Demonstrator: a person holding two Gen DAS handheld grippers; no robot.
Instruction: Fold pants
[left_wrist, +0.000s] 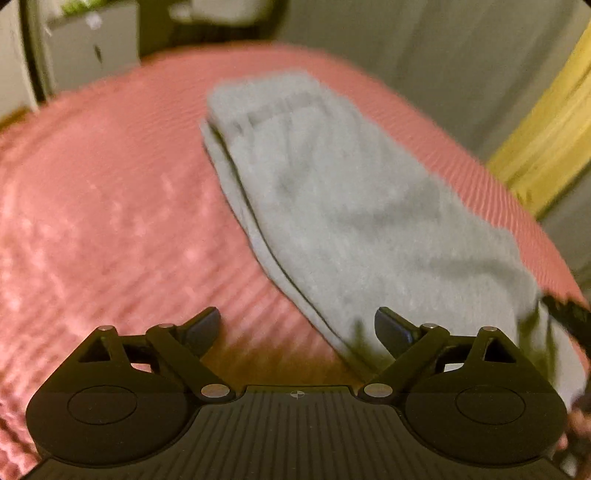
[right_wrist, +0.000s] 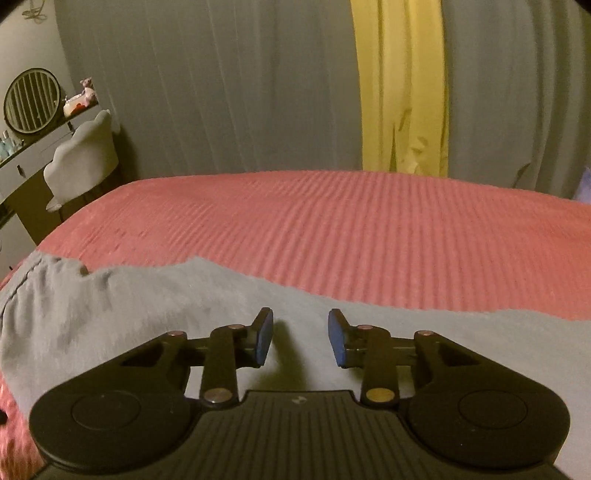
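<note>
Hovering with jaws wide and empty, left gripper (left_wrist: 297, 328) has the gray pants (left_wrist: 332, 206) running from lower right to upper centre of frame on the pink bed (left_wrist: 110, 192). Right gripper (right_wrist: 301, 338), jaws part open and empty, sits directly over the cloth, nearer. Only the left view shows the pants' full long axis, blurred.

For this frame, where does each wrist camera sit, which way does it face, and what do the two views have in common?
Left wrist: sits behind the open left gripper, looking down the length of the grey pants lying on the pink bedspread; its two fingers show, empty.
Right wrist: sits behind the open right gripper, low over the pants, facing across the bedspread to grey and yellow curtains; its fingers show, empty.
Shared: pants, bedspread, curtains.
</note>
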